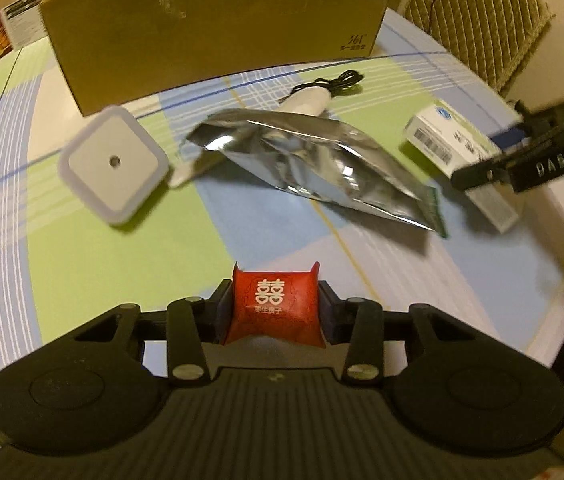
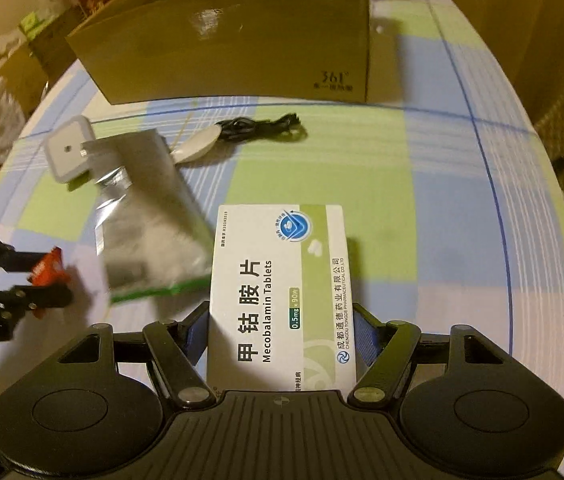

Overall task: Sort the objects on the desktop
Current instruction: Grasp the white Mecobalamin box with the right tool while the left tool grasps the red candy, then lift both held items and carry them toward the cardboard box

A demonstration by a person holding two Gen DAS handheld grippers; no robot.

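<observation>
My left gripper (image 1: 275, 300) is shut on a small red candy packet (image 1: 275, 310) with a white double-happiness sign, held just above the tablecloth. In the right wrist view the same gripper (image 2: 51, 277) and red packet (image 2: 47, 269) show at the far left. A white and green Mecobalamin tablet box (image 2: 282, 288) sits lengthwise between the blue pads of my right gripper (image 2: 282, 322), which is shut on it. From the left wrist view, the right gripper (image 1: 486, 148) holds that tablet box (image 1: 438, 138) at the right edge.
An open cardboard box (image 1: 217, 28) (image 2: 233, 40) stands at the back of the checked tablecloth (image 1: 81, 260). On the cloth lie a silver foil bag (image 1: 314, 160) (image 2: 149, 216), a white square night-light (image 1: 113, 168) (image 2: 67, 152), and a white oval device (image 2: 197, 144) with a black cable (image 2: 261, 128).
</observation>
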